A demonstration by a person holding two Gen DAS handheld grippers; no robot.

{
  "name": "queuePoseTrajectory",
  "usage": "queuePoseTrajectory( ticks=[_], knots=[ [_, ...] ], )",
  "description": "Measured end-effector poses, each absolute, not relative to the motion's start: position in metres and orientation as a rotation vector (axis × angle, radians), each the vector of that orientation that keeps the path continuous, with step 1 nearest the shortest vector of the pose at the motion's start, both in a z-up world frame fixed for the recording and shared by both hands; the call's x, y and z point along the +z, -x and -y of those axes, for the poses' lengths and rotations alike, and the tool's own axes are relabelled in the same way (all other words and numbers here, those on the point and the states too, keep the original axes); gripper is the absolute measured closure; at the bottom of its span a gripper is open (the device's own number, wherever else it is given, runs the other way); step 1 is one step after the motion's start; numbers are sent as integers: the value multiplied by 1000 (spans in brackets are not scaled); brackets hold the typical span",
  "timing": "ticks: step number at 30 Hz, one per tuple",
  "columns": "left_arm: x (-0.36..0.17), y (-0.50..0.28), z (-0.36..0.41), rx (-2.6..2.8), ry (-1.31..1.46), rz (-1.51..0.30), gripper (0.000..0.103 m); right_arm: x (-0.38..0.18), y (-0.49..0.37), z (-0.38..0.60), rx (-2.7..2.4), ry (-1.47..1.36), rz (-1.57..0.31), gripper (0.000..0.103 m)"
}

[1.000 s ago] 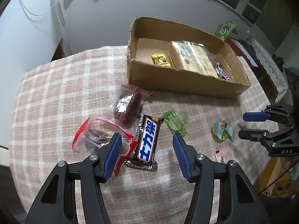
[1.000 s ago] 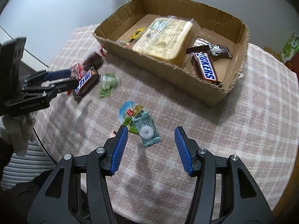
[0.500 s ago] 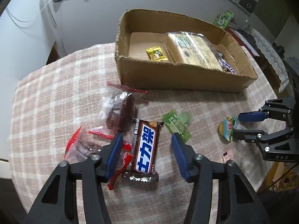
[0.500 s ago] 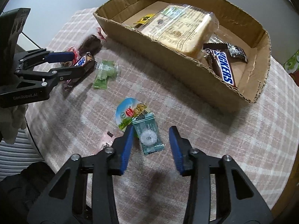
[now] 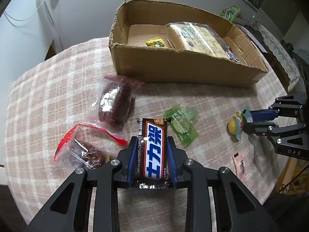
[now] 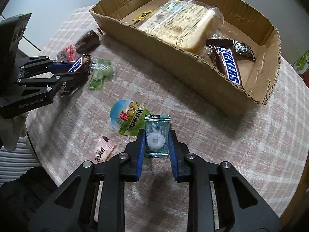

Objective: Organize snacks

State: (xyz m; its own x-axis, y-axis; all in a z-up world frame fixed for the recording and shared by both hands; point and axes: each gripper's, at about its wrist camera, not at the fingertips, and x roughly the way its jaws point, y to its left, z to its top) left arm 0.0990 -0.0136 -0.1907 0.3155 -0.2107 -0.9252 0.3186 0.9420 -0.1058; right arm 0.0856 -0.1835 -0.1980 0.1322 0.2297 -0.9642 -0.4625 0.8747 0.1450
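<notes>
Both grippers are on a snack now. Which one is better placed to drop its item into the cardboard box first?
Probably the right hand-held gripper. Its jaws pinch the mint candy packet, and the cardboard box has bare floor past the Snickers bar. The left hand-held gripper, closing on the chocolate bar, appears farther away.

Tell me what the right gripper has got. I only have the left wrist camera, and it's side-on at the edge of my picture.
Observer: The right gripper is shut on a teal mint packet. A white ring sweet shows through the wrapper.
Operator: Is that packet clear of the round one next to it?
Observer: No. Its upper left corner overlaps the round green-and-blue packet.
Operator: What's at the right end of the box? The wall mostly hides it from me.
Observer: A Snickers bar lies in the cardboard box at that end.
</notes>
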Motion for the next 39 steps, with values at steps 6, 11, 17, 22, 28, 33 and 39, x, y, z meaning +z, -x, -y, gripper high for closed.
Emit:
queuePoseTrajectory(
  ticks=[6,11,17,22,28,33,39],
  knots=[
    [-189,-101,8,-354,-64,-1202,77,-198,-84,179,501,203,-1347,79],
    [-188,-93,6,-359,-55,-1200,77,-199,-82,180,499,189,-1347,80],
    [-182,-85,6,-369,-52,-1194,77,-197,-81,185,494,169,-1343,80],
    [-170,-82,6,-368,-36,-1176,77,-193,-81,192,488,151,-1331,80],
    [-145,-83,3,-368,-23,-1127,77,-178,-81,203,484,113,-1308,80],
    [-122,-83,5,-385,-21,-1079,77,-157,-81,212,487,90,-1278,80],
    [-96,-86,19,-412,-36,-1027,77,-131,-82,218,490,65,-1229,80]
  ],
)
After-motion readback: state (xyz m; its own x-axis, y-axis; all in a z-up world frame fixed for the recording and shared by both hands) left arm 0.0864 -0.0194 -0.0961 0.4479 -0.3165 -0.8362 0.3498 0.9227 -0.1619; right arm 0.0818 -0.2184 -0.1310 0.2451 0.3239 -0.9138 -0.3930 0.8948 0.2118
